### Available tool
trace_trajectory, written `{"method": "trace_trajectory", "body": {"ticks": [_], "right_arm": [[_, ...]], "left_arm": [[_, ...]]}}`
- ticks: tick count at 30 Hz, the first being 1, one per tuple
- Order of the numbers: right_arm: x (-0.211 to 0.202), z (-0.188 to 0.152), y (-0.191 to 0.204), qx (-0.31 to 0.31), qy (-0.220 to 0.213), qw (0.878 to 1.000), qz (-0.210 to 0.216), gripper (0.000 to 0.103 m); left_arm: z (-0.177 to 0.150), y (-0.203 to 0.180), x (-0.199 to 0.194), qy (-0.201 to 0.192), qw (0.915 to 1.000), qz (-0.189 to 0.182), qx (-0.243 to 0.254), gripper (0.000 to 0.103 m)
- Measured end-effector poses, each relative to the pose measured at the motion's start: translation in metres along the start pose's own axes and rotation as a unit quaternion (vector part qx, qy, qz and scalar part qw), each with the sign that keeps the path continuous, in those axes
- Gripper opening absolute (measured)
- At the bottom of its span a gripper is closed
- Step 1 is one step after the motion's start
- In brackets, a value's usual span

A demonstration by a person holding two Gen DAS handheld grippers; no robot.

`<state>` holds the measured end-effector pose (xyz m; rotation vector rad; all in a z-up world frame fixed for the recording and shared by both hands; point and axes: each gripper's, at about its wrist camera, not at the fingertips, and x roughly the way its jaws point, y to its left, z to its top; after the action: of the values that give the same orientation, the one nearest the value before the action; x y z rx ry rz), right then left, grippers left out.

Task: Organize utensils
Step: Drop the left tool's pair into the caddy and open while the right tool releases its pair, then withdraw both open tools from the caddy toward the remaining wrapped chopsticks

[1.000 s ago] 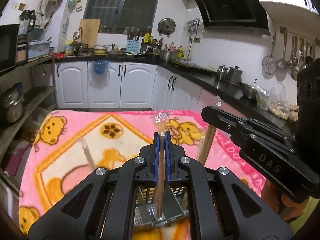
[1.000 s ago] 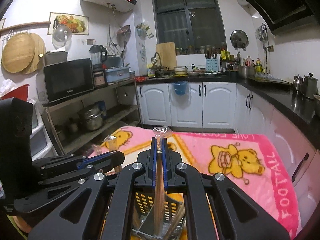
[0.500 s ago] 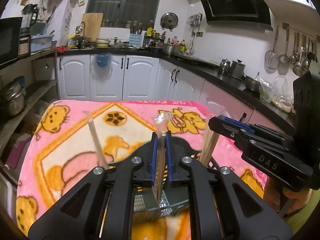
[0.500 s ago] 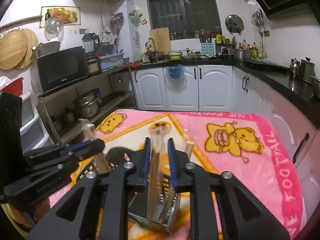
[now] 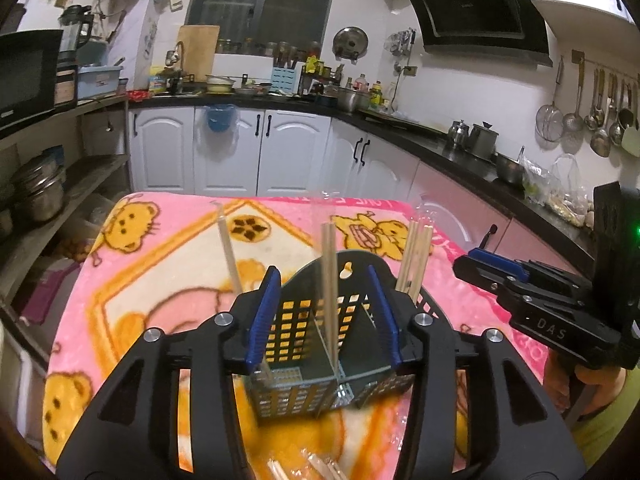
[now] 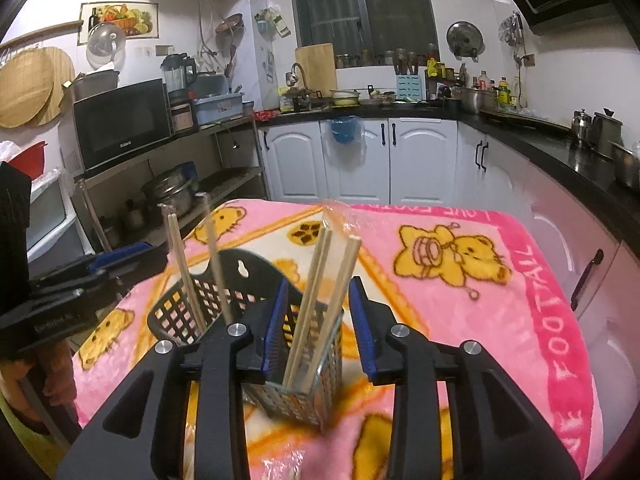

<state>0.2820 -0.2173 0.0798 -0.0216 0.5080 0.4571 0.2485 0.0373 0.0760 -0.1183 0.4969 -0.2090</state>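
Observation:
A dark perforated utensil basket point(image 5: 296, 320) stands on the pink blanket, with wooden chopsticks upright in its compartments. In the left wrist view my left gripper point(image 5: 324, 314) is opening around one wrapped chopstick point(image 5: 330, 276); its blue pads stand clear of the stick on both sides. In the right wrist view my right gripper point(image 6: 319, 320) is opening too. A pair of chopsticks point(image 6: 320, 280) leans in the basket point(image 6: 176, 312) between its pads, untouched. Each gripper shows in the other's view, the right gripper point(image 5: 478, 258) at the right and the left gripper point(image 6: 148, 252) at the left.
The pink bear-print blanket point(image 6: 460, 312) covers the table. More wrapped chopsticks point(image 5: 316, 468) lie at its near edge. White cabinets point(image 5: 228, 152) and a black counter point(image 5: 460, 148) run behind and to the right. A shelf point(image 6: 168, 156) with pots and a microwave stands left.
Both grippers were shut on chopsticks a second ago and have opened. The sticks now stand free in the basket. Both grippers have sunk closer to it.

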Motion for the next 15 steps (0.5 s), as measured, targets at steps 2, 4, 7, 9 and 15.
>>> {"method": "trace_trajectory", "body": {"ticks": [2, 4, 7, 9, 15], "right_arm": [[-0.004, -0.003, -0.002, 0.0, 0.0, 1.0, -0.001, 0.035], [-0.01, -0.005, -0.002, 0.0, -0.001, 1.0, 0.0, 0.036], [-0.018, -0.008, -0.001, -0.003, -0.003, 1.0, 0.001, 0.037], [-0.022, -0.01, 0.0, -0.005, -0.004, 1.0, 0.002, 0.039], [-0.037, -0.018, 0.007, -0.018, -0.005, 1.0, 0.009, 0.042]], "left_arm": [[-0.003, 0.0, -0.003, 0.001, 1.0, 0.004, 0.001, 0.045], [-0.006, 0.001, -0.008, 0.002, 0.9999, 0.011, 0.0, 0.048], [-0.013, 0.004, -0.016, 0.002, 0.9999, 0.014, -0.003, 0.054], [-0.018, 0.005, -0.021, 0.002, 0.9997, 0.023, -0.003, 0.059], [-0.031, 0.01, -0.038, 0.003, 0.9992, 0.038, -0.012, 0.071]]}}
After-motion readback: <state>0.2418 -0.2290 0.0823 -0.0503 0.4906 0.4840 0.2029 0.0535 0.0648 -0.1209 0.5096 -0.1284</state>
